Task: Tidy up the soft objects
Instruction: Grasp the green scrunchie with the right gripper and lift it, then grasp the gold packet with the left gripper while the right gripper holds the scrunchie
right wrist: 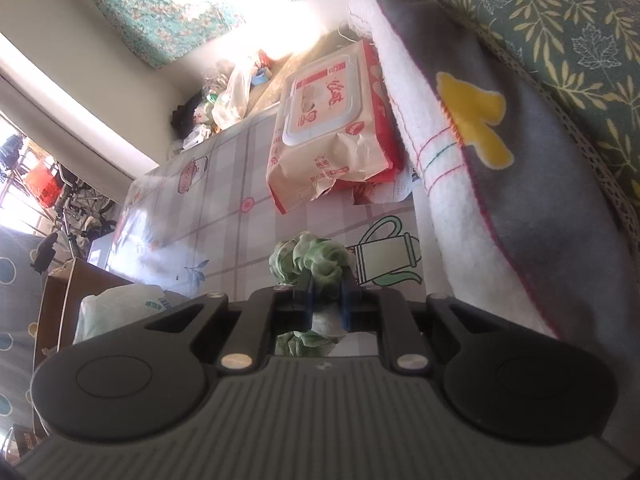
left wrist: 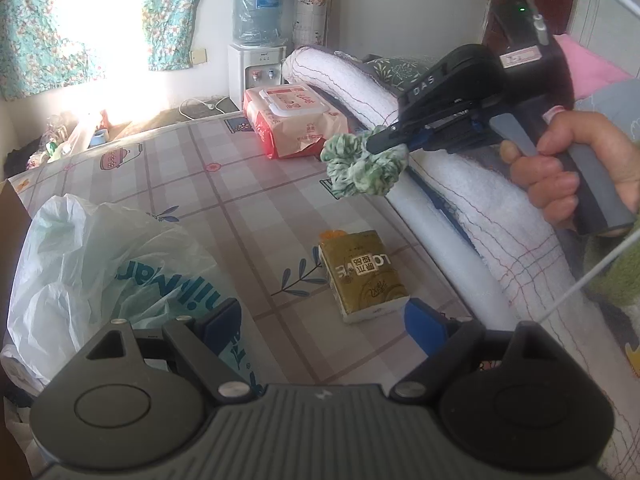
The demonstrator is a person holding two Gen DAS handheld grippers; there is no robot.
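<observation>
Carrying the green scrunchie (left wrist: pixel 362 162) above the bed (left wrist: pixel 224 184) looks like the step in hand: the right claw (left wrist: pixel 384 140) is clamped on it, the ruffled cloth bunched between the blue pads, and it hangs clear of the patterned sheet rather than lying on it. The likely next move is a transfer toward the white plastic bag (left wrist: pixel 100 264) lying crumpled at the left side, which calls for the bag's mouth to be held wide; the left claw (left wrist: pixel 320 320) has its fingers apart and holds nothing, low over the sheet between the bag and the tissue pack (left wrist: pixel 362 276). The rolled grey and white blanket (right wrist: pixel 500 184) runs along the right side, just beside the carrying arm, and could snag the loose cloth. A red and cream wet-wipe pack (right wrist: pixel 328 128) lies farther up the bed against the blanket. The tissue pack sits under the travel path, well apart from the wipes, and neither appears to block the way.
</observation>
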